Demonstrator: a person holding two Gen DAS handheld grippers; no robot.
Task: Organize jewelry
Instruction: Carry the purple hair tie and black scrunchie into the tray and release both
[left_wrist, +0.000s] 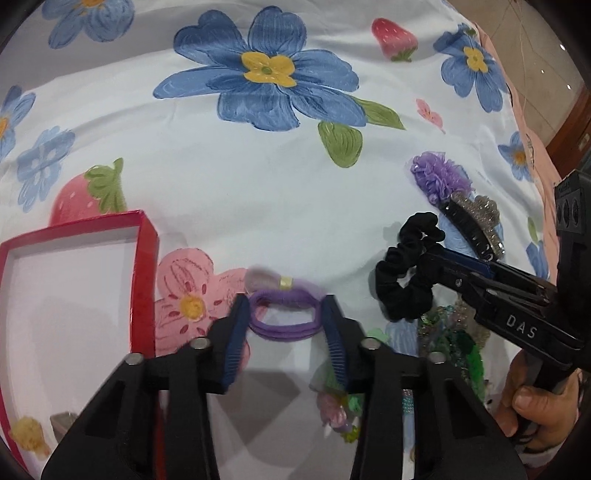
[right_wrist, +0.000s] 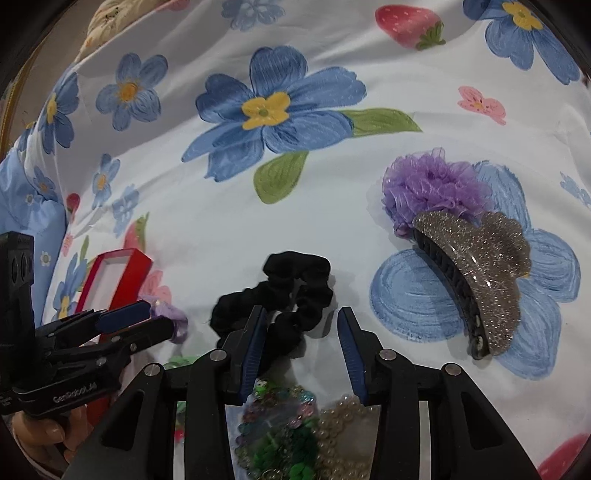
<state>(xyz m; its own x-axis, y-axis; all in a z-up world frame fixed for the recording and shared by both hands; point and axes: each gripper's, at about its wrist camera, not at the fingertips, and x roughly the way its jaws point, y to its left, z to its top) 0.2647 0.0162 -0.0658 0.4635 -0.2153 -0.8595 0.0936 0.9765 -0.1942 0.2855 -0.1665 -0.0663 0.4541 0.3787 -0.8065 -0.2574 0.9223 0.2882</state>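
A purple hair tie (left_wrist: 282, 314) with a gold band lies on the floral cloth between the fingertips of my left gripper (left_wrist: 283, 308), whose jaws stand open around it; it also shows in the right wrist view (right_wrist: 173, 317). A black scrunchie (right_wrist: 284, 295) lies partly between the open jaws of my right gripper (right_wrist: 302, 314); in the left wrist view the scrunchie (left_wrist: 402, 284) sits at the right gripper's (left_wrist: 436, 258) tips. A red box (left_wrist: 74, 295) with a white inside stands at the left.
A glittery claw clip (right_wrist: 480, 280) and a purple ruffled scrunchie (right_wrist: 432, 188) lie to the right. Sequin pieces (right_wrist: 284, 435) and pearl beads (right_wrist: 343, 435) lie under my right gripper. The floral cloth (left_wrist: 258, 184) covers the surface.
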